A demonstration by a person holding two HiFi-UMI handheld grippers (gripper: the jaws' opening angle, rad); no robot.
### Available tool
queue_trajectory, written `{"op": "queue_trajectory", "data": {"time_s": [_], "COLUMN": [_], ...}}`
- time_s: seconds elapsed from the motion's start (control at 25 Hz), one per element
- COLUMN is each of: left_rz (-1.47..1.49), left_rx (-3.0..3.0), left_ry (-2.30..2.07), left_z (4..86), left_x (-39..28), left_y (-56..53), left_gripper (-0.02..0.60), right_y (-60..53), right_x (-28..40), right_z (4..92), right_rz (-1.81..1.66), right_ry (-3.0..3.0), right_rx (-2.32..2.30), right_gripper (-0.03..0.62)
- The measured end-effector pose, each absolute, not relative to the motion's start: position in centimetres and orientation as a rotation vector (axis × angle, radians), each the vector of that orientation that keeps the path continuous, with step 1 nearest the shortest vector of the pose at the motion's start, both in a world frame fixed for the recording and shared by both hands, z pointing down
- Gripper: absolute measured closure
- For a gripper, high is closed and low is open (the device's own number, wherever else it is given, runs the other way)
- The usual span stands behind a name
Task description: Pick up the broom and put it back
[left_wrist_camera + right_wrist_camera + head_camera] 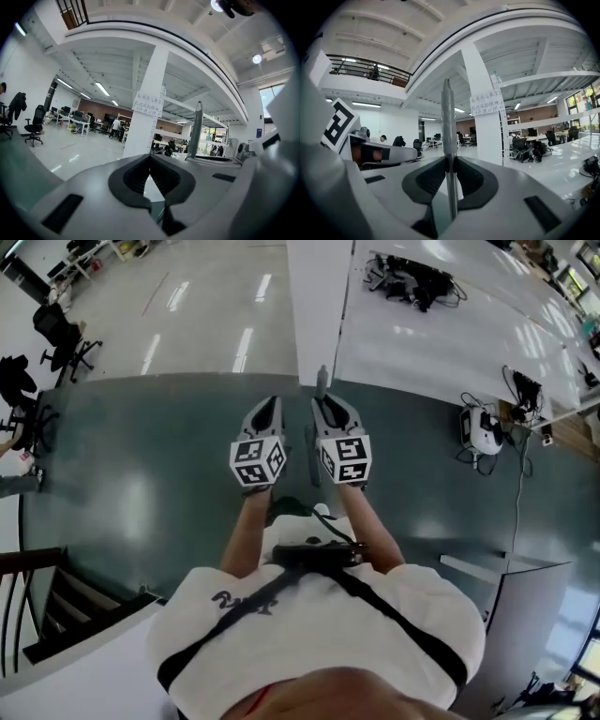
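Broom handle (448, 117) is seen clamped upright between the fingers of the right gripper (450, 161), above the dark floor (141, 474). Left gripper (150, 168) fingers are pressed together, nothing held.

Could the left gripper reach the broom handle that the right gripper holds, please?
Probably yes: the broom handle stands right beside the left gripper with nothing between them, though its jaws are shut and must open first.

The broom handle (448, 122) looks smooth grey metal, the floor (141, 484) glossy.
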State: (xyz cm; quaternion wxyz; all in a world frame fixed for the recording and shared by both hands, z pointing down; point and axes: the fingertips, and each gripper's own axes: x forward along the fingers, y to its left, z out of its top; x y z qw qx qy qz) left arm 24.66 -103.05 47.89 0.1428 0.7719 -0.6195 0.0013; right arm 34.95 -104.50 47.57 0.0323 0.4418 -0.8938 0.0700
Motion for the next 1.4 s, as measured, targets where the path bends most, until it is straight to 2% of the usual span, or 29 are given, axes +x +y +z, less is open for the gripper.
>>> {"op": "queue_trajectory", "data": {"time_s": [0.4,0.76,1.4], "left_rz": [0.003,0.025,0.202], "left_rx": [2.31,2.391,2.17], "left_ry": [-1.642,-1.514,-1.493], "left_z": [50.8,53.5,70.7], "left_x": [24.7,21.2,18.2], "left_y": [-117.6,-130.1,-137.2], "left_gripper": [0.571,0.571,0.569], "right_y": [-117.5,-127.0,-137.4], "right_x": [34.0,30.2,29.3], "right_z": [54.5,61.5,82.5], "right_rz": [0.302,0.334,0.629], "right_ry": [-2.612,-2.444,-2.192], "right_rx": [1.386,1.369,1.242], "right_gripper": [0.51,0.51,0.51]}}
